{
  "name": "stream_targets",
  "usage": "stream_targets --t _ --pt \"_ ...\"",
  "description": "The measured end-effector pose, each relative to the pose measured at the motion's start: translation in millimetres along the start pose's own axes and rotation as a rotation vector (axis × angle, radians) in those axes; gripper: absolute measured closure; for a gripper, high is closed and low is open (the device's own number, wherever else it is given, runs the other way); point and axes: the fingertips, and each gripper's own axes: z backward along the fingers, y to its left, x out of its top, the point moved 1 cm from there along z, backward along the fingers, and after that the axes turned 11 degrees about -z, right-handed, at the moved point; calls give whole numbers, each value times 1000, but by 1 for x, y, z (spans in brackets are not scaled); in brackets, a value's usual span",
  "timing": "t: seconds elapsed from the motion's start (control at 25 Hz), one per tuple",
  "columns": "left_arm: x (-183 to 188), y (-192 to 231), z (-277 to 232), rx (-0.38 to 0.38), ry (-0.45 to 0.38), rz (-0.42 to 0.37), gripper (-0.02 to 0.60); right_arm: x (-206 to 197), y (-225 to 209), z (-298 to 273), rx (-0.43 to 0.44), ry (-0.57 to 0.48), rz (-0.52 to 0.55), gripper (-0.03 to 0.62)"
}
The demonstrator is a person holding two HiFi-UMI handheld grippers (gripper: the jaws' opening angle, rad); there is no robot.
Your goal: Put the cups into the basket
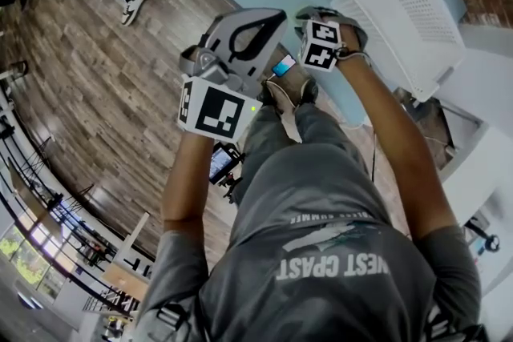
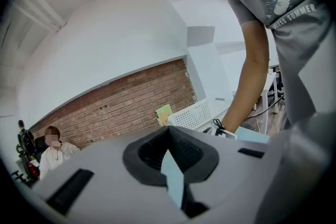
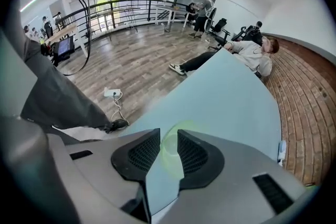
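A translucent green cup (image 3: 170,150) stands on the light blue tabletop (image 3: 231,97), not far from the edge that meets the wooden floor (image 3: 131,71). It shows only in the right gripper view, blurred and seen from above. The right tongs (image 3: 168,136) point steeply down at it, their jaws apart as a narrow slot that the cup's round rim fills. Whether the pads already touch its wall I cannot tell, and no squeeze shows.

The step in hand looks like the reach for this cup, with the pick not yet made. The next move calls for sinking a little further so the pads straddle the wall, closing gently because the thin plastic will likely flex or slip, then lifting and carrying it far and to the right.

That is where the white perforated basket (image 1: 405,8) sits on the same tabletop, well apart from the cup. What shows of its inside is bare white mesh with no cup in it, though part of it is out of sight. A yellow-green card or book (image 2: 164,113) stands just behind it.

The left tongs (image 2: 169,131) are held roughly level, with their tips together and nothing between them. They are aimed past the basket toward the brick wall and have no part in the reach.
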Motion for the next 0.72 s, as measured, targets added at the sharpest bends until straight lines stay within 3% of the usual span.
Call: stream_targets --t 0.12,0.28,0.4,0.72 --pt "-4 3 3 -4 13 -14 584 -12 3 -16 27 59 26 488" --pt "-10 -2 3 11 -13 31 584 -14 5 -19 37 70 46 525" --pt "-10 3 4 8 8 10 584 -15 5 -19 53 77 37 536" --pt "-7 8 1 16 18 -8 584 13 -4 34 -25 -61 28 552"
